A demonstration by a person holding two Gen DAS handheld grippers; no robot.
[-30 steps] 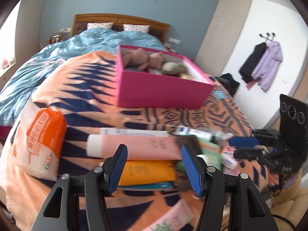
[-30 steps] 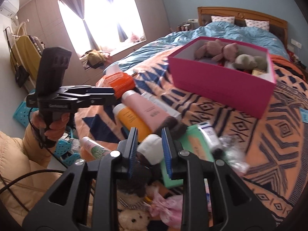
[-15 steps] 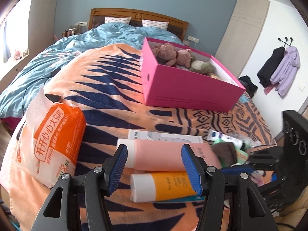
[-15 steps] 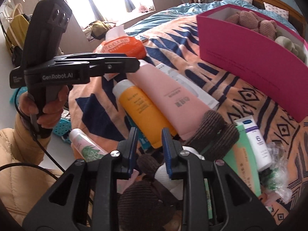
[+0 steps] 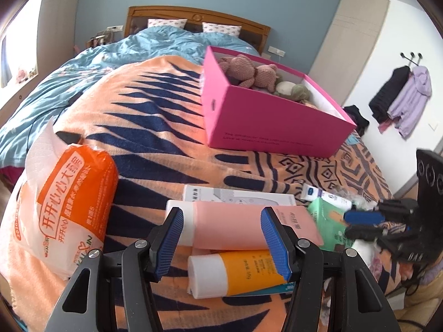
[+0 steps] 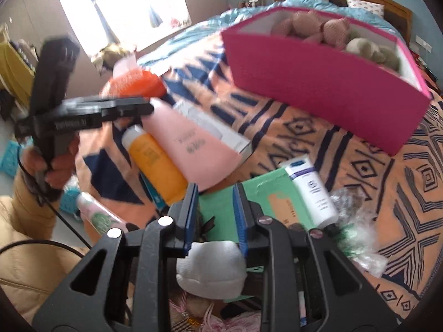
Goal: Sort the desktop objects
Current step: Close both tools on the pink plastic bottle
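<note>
From the left wrist camera, the left gripper [image 5: 221, 238] is wide open and holds nothing. It hangs over a pink tube [image 5: 243, 229] that lies on its side on the orange and blue blanket [image 5: 155, 127]. An orange tube [image 5: 235, 274] lies just in front of the pink one, touching it. A flat white box [image 5: 238, 196] lies just behind the pink tube. A big orange pack of tissues [image 5: 63, 215] sits to the left. A pink box [image 5: 265, 121] stands farther back on the blanket, with brown stuffed toys [image 5: 249, 70] inside. To the right, the right gripper [image 5: 362, 222] shows over a green pack [image 5: 326, 221].

From the right wrist camera, the right gripper [image 6: 215, 215] has its fingers close together, with a white soft thing [image 6: 211, 271] between them near their base. I cannot tell if it is squeezing it. The green pack [image 6: 277, 199] lies just past the fingertips. A small white bottle [image 6: 311, 191] lies on the green pack. The pink tube [image 6: 191, 146] and orange tube [image 6: 155, 160] lie to the left, side by side. The left gripper [image 6: 144, 108] hangs over them, blurry. The pink box [image 6: 318, 83] stands behind.
</note>
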